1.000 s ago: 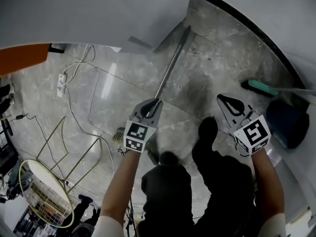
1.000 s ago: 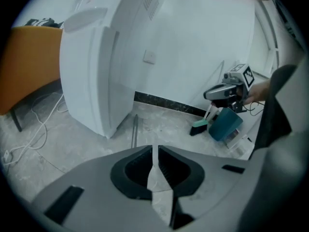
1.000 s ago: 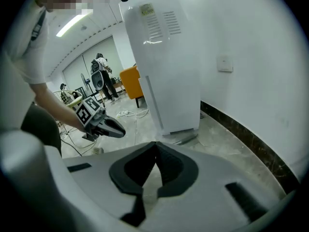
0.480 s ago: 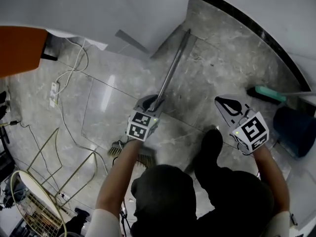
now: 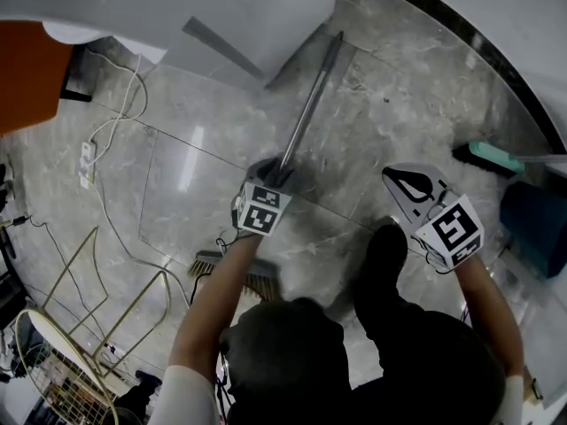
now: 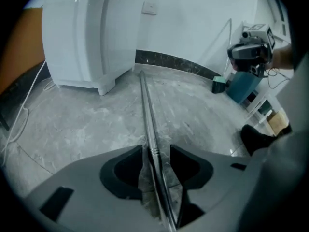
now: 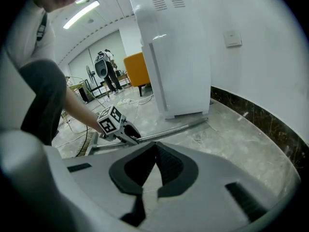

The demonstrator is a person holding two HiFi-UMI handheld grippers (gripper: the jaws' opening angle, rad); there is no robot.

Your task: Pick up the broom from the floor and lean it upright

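The broom lies on the grey marble floor. Its metal handle runs up toward the white appliance, and its brush head lies near the person's legs. My left gripper is low over the handle's lower part. In the left gripper view its jaws are opening, and the handle runs between the pads with a gap on the right side. My right gripper hangs to the right of the broom, shut and empty. The right gripper view shows the left gripper on the handle.
A white appliance stands at the handle's far end, against a wall with a dark baseboard. A power strip with cable and a gold wire stand are at the left. A teal brush and a blue bin are at the right.
Both grippers have sunk toward the floor. The left gripper went down with the handle, and its jaws, shut on the handle before, have parted.
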